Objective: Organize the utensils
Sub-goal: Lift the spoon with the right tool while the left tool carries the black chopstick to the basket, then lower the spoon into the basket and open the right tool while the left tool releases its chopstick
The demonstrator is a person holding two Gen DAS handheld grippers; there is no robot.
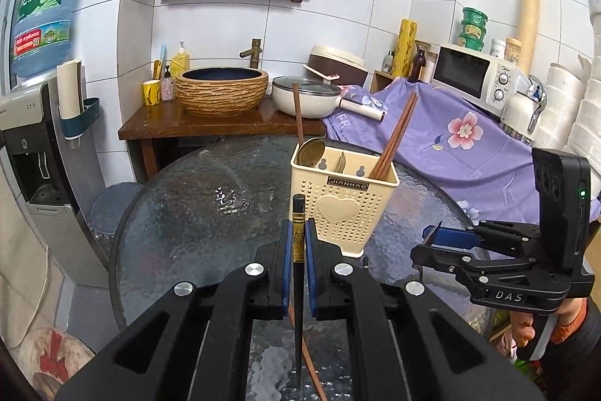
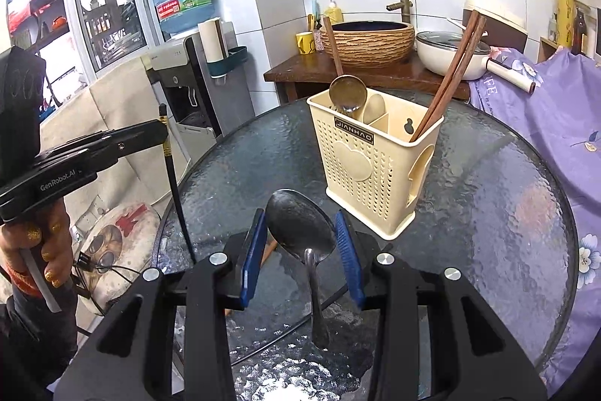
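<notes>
The left tongs (image 1: pixel 298 243) are clamped on a black chopstick (image 1: pixel 298 288) with a gold band, held upright above the glass table (image 1: pixel 188 213). The right tongs (image 2: pixel 300 243) grip the bowl of a metal spoon (image 2: pixel 300 228) between blue pads, its handle trailing back toward the camera. Beyond both, a cream utensil holder (image 2: pixel 375 160) stands on the table, holding a ladle (image 2: pixel 347 93) in one end compartment and brown chopsticks (image 2: pixel 447 77) leaning in the other.
</notes>
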